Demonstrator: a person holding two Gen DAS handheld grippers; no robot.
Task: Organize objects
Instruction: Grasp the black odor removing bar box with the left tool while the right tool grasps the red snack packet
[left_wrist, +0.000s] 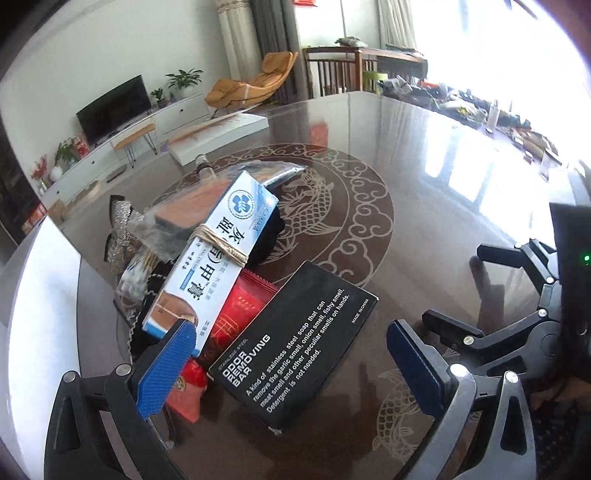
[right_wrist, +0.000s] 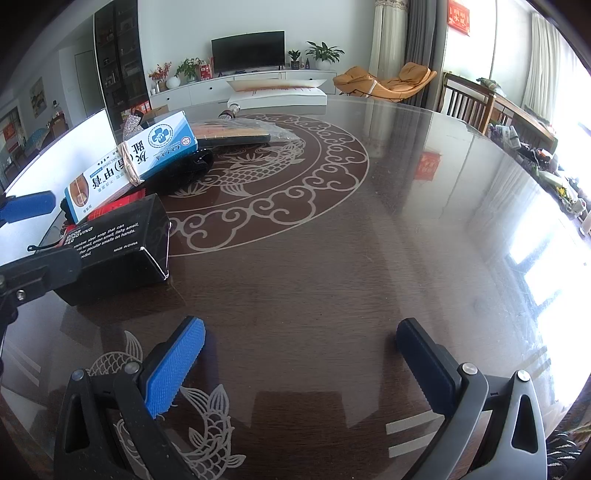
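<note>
Black box (left_wrist: 295, 343) marked "ODOR REMOVING BAR": flat on glossy table (left_wrist: 424, 206), between wide-spread fingers of left gripper (left_wrist: 291, 354). Right gripper (right_wrist: 301, 363): jaws apart, empty. Behind: red packet (left_wrist: 236, 314), banded blue-white carton (left_wrist: 214, 254) atop heap; beyond, wrapped tray (right_wrist: 236, 132).
</note>
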